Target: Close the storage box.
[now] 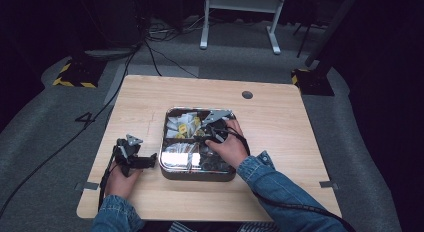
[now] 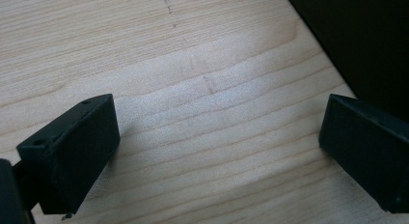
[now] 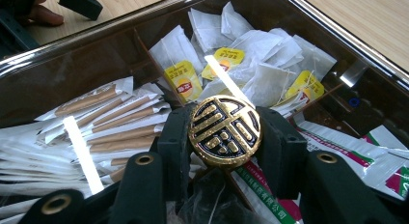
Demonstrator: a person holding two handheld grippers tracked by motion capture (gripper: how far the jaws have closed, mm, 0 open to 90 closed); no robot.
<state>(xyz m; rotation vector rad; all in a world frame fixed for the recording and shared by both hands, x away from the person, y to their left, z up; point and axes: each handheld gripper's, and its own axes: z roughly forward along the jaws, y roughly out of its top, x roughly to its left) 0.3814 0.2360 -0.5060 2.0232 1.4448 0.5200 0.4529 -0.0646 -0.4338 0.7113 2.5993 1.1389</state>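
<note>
The right gripper [image 3: 224,132] has its fingers clamped on a round gold-and-black knob [image 3: 224,130] over the middle of the box [image 1: 170,169], above tea bags [image 3: 251,64] and sachets [image 3: 111,118]. The left gripper [image 2: 219,151] rests on the desk [image 1: 280,142] just beside the box, fingers wide apart, nothing between them.

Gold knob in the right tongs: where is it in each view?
High view: hidden beneath the right tongs, mid-box.
Left gripper view: table between the open left tongs.
Right gripper view: gold knob at centre, clamped between the tongs.
Shared landmark: yellow-tagged tea bags, just beyond it.
</note>
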